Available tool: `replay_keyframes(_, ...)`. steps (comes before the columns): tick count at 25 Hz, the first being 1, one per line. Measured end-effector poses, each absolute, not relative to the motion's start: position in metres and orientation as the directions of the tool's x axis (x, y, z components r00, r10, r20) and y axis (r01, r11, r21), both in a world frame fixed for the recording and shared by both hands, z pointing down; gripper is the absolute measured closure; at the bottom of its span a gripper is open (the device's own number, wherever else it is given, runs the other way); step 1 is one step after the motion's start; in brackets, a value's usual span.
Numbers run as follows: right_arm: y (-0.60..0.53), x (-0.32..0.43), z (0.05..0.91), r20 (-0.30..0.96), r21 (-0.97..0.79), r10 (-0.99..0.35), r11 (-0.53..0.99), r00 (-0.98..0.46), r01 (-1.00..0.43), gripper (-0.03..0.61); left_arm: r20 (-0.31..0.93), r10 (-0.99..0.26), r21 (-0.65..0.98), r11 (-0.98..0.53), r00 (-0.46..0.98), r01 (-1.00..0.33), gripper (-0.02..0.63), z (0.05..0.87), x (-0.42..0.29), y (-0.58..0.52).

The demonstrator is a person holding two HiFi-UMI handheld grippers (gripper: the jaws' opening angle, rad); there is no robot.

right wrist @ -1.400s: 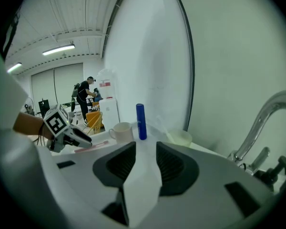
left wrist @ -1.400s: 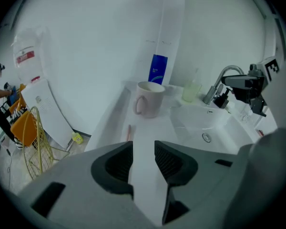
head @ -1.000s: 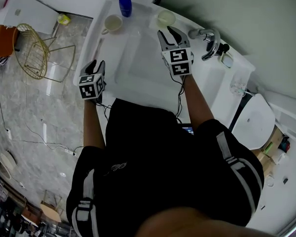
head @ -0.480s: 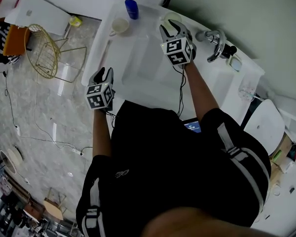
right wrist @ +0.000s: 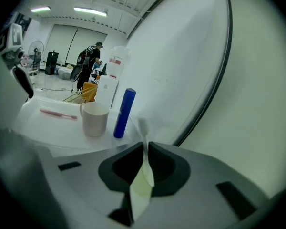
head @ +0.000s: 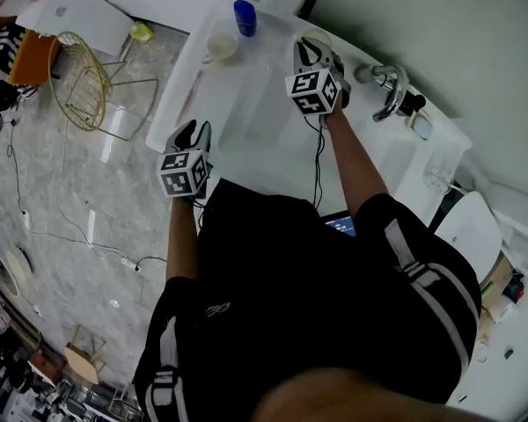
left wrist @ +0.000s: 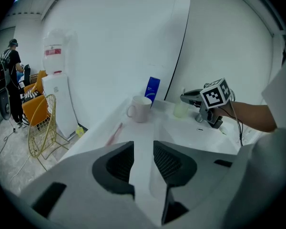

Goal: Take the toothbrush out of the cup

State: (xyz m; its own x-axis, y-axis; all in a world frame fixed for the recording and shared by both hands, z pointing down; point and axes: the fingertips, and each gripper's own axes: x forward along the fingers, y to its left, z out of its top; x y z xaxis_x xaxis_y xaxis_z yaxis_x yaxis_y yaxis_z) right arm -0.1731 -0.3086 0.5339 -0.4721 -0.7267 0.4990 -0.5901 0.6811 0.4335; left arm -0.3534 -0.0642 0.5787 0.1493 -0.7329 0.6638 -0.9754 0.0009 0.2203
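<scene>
A pale toothbrush (right wrist: 143, 132) stands up out of a pale green cup (right wrist: 139, 195) at the back of the white sink counter (head: 180, 86). My right gripper (right wrist: 145, 149) is over that cup. Its jaws are closing and pinch the brush's thin handle, with the bristle head just above the pads. In the head view the right gripper (head: 315, 55) covers the cup. From the left gripper view the cup (left wrist: 180, 109) shows just below the right gripper (left wrist: 193, 98). My left gripper (left wrist: 143, 149) hangs over the counter's front left edge, its jaws closing slightly but apart, with nothing between them.
A pink toothbrush (left wrist: 113, 133) lies on the counter's left side. Behind it stand a white mug (left wrist: 139, 109) and a blue bottle (left wrist: 152, 89). The sink basin (head: 264, 121) lies between my grippers and a chrome faucet (head: 389, 90) is at the right. A gold wire basket (head: 75, 82) stands on the floor.
The right gripper has moved forward over the green cup and its jaws have closed on the toothbrush. The left gripper stays near the counter's front edge.
</scene>
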Motion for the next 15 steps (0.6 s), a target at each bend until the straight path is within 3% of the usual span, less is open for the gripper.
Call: replay_keyframes(15, -0.293, -0.178, 0.46, 0.293, 0.423, -0.786, 0.617, -0.545, -0.663, 0.552, 0.626, -0.765, 0.23, -0.002, 0.15, -0.973, 0.478, 0.565, -0.359, -0.065)
